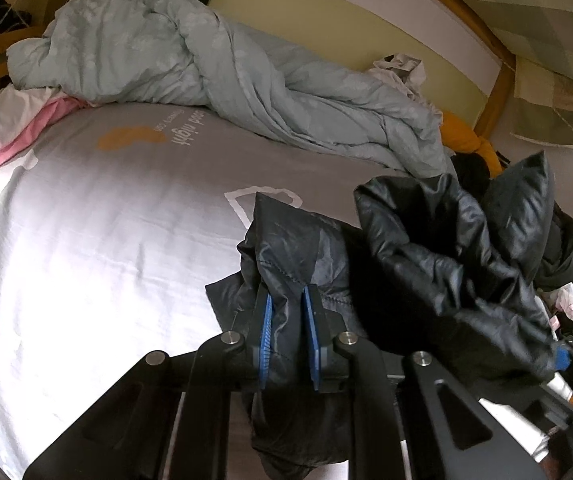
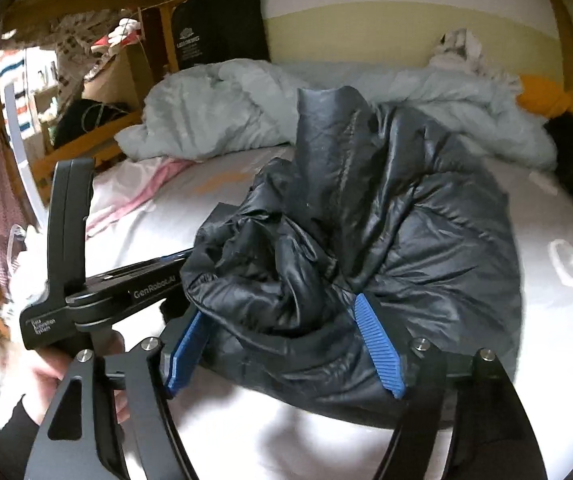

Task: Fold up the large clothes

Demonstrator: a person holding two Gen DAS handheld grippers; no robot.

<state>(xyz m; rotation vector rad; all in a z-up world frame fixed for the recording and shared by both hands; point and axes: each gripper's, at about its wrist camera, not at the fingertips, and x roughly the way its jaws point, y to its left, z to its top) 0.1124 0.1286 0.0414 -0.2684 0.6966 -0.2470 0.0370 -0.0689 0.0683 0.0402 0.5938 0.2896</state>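
Observation:
A black puffer jacket (image 1: 438,256) hangs bunched above the bed. My left gripper (image 1: 288,300) is shut on a fold of the jacket's thin black fabric, pinched between the blue pads (image 1: 266,320). In the right wrist view the jacket (image 2: 386,220) fills the middle in a crumpled mass. My right gripper (image 2: 282,316) stands wide, its blue pads (image 2: 378,344) on either side of a thick bunch of the jacket. The left gripper's black body (image 2: 86,292) shows at the left, held by a hand (image 2: 46,376).
The bed has a grey-white sheet (image 1: 86,240) with printed shapes. A crumpled pale blue duvet (image 1: 206,64) lies along the far side by the wooden bed frame (image 1: 498,92). A pink and white cloth (image 1: 10,132) lies at the left, an orange item (image 2: 554,108) at the far right.

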